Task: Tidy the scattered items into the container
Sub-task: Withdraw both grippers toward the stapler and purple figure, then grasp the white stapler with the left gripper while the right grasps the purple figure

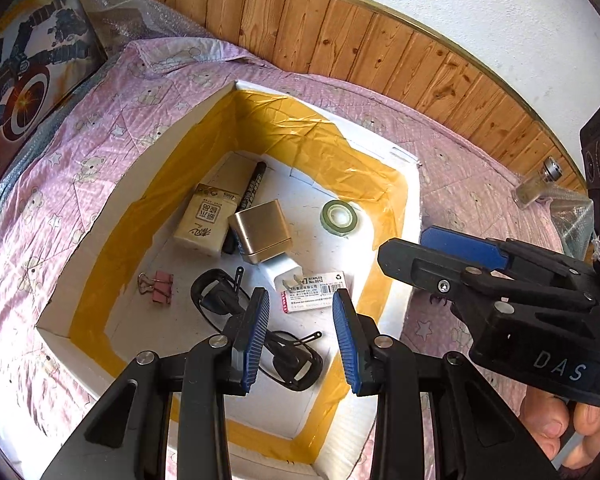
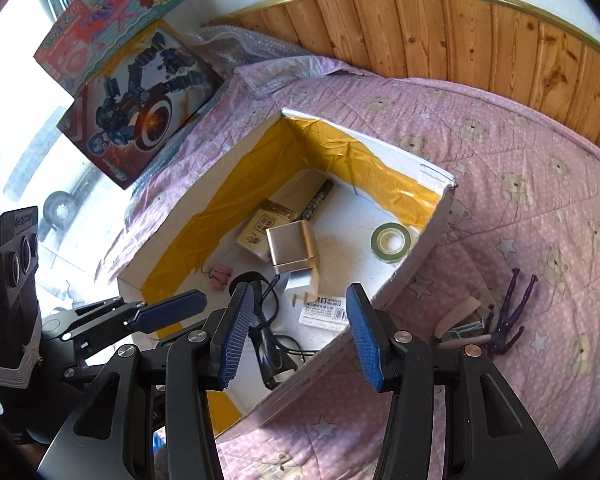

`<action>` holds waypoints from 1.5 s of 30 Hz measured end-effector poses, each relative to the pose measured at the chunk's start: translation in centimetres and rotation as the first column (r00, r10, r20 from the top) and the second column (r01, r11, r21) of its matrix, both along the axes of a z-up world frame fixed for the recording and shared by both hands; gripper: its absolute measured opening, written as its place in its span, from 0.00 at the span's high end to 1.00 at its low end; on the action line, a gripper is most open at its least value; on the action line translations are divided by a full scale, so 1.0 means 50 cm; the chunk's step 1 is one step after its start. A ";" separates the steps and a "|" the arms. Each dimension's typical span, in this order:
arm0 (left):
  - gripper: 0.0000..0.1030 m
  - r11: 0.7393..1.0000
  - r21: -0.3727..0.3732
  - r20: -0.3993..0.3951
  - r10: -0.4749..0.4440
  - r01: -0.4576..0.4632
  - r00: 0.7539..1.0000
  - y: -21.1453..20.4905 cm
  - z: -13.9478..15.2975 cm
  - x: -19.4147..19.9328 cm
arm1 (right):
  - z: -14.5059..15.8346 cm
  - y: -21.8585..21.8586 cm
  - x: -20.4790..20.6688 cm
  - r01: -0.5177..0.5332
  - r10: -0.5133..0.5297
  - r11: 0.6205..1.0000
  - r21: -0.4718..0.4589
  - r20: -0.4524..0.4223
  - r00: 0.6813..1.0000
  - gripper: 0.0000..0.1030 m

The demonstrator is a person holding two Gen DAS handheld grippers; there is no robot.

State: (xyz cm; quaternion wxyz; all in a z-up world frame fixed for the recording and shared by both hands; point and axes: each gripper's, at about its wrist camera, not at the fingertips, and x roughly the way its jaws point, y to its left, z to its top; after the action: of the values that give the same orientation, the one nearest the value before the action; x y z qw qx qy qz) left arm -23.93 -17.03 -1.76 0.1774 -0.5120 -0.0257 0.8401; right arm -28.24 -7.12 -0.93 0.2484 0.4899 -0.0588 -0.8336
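- My left tool (image 1: 300, 336) hangs over the near end of the box (image 1: 404, 280), jaws parted wide with nothing between the blue pads.
- My right tool (image 2: 300, 336) sits over the box's near right wall, jaws likewise spread and empty. In the left wrist view I see it from the side, off to the right over the bedspread (image 1: 100, 128); a hand (image 1: 560, 428) grips its handle.
- The box is white with yellow tape lining the inner walls; it rests on a pink bedspread printed with bears and stars.
- Inside the box I count: a tissue pack (image 1: 206, 216) at the far left, a black marker (image 1: 252, 188) lying partly on it, a gold metal case (image 1: 262, 232) beside them, a green tape roll (image 1: 339, 217) alone toward the far right.
- Nearer in: a pink binder clip (image 1: 158, 286) by the left wall, a white plug adapter (image 1: 286, 276), a staples box (image 1: 316, 292) touching it, and a black cable bundle (image 1: 260, 332) under my left tool.
- Still outside, on the bedspread right of the box: a purple clip (image 2: 512, 312) and, just beside it, a small metal-and-pale item (image 2: 460, 320) that I cannot identify.
- A small glass bottle (image 1: 534, 188) stands on the bedspread near the wood-panelled wall.
- Two toy boxes (image 2: 140, 100) lean at the far left corner.
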 end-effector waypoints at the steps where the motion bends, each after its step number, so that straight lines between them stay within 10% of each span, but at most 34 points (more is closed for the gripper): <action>1: 0.66 1.000 0.000 -0.011 -0.013 0.013 1.000 0.007 0.005 0.008 | 0.001 0.014 0.008 0.018 -0.018 1.000 -0.014 -0.004 1.000 0.50; 9: 0.66 0.988 -0.018 -0.099 -0.152 0.151 0.983 0.099 0.030 0.071 | -0.038 0.185 0.052 0.225 -0.223 0.969 -0.103 0.032 0.974 0.50; 17: 0.66 0.962 0.001 -0.124 -0.269 0.272 0.955 0.206 0.027 0.098 | -0.150 0.306 0.033 0.387 -0.386 0.922 0.009 0.088 0.918 0.50; 28: 0.61 0.954 0.009 -0.042 -0.298 0.298 0.954 0.300 -0.067 0.057 | -0.293 0.319 -0.089 0.350 -0.362 0.930 0.113 0.100 0.927 0.51; 32: 0.60 0.964 0.013 -0.018 -0.264 0.264 0.964 0.319 -0.104 0.026 | -0.292 0.339 -0.093 0.309 -0.322 0.940 0.148 0.079 0.943 0.80; 41: 0.55 0.972 -0.062 -0.004 -0.226 0.226 0.974 0.377 -0.218 -0.039 | -0.286 0.476 -0.037 0.388 -0.402 0.909 0.151 0.069 0.913 0.81; 45: 0.34 0.968 -0.086 -0.057 -0.240 0.235 0.969 0.395 -0.248 -0.045 | -0.289 0.484 -0.017 0.389 -0.399 0.913 0.122 0.069 0.915 0.81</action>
State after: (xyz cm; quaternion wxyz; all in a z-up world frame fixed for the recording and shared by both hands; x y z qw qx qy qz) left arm -26.20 2.74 -14.18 0.2572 -0.4894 0.0747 0.8299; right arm -29.07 17.08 -15.39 0.0461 0.5182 -0.1235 -0.8450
